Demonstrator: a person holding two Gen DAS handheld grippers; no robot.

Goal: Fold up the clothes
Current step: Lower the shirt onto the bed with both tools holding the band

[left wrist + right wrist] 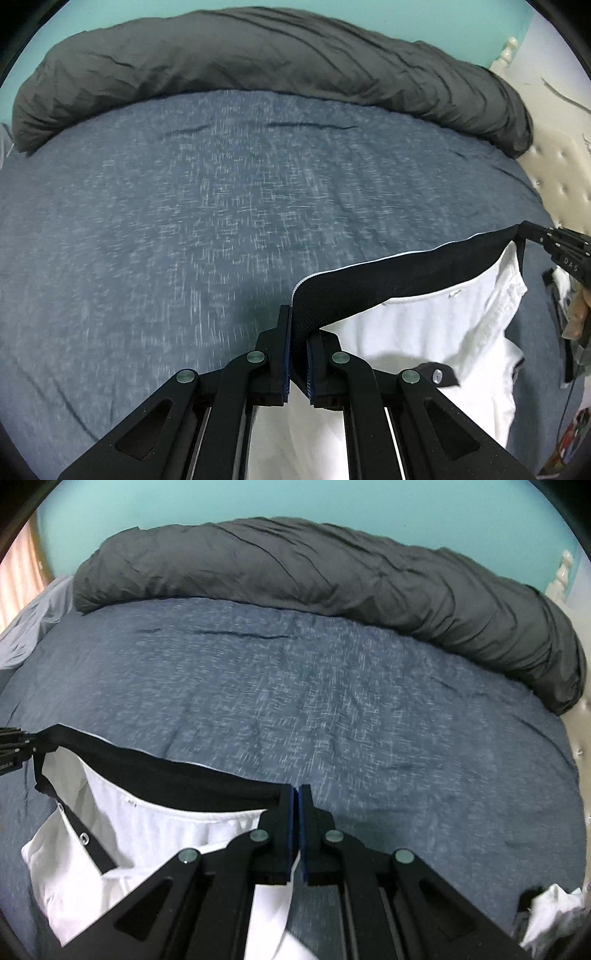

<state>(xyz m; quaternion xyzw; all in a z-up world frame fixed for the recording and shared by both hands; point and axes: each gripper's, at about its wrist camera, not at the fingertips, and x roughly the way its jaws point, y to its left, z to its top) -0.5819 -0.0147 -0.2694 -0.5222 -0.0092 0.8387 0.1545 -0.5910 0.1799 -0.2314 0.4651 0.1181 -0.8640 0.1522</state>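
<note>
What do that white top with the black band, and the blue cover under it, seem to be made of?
The white garment looks like thin woven cotton, matte, with soft creases. Its black band looks like ribbed knit, judging by its fine ridges. The blue bed cover looks like a matte woven fabric, flecked white like slub cotton or linen; I cannot tell which.

Rolled dark grey duvet (258,70) along blue bedspread (184,206), teal wall (295,502) behind.

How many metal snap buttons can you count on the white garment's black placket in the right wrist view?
2: one snap high on the black placket of the white garment, another snap lower down. More may be hidden under folds.
</note>
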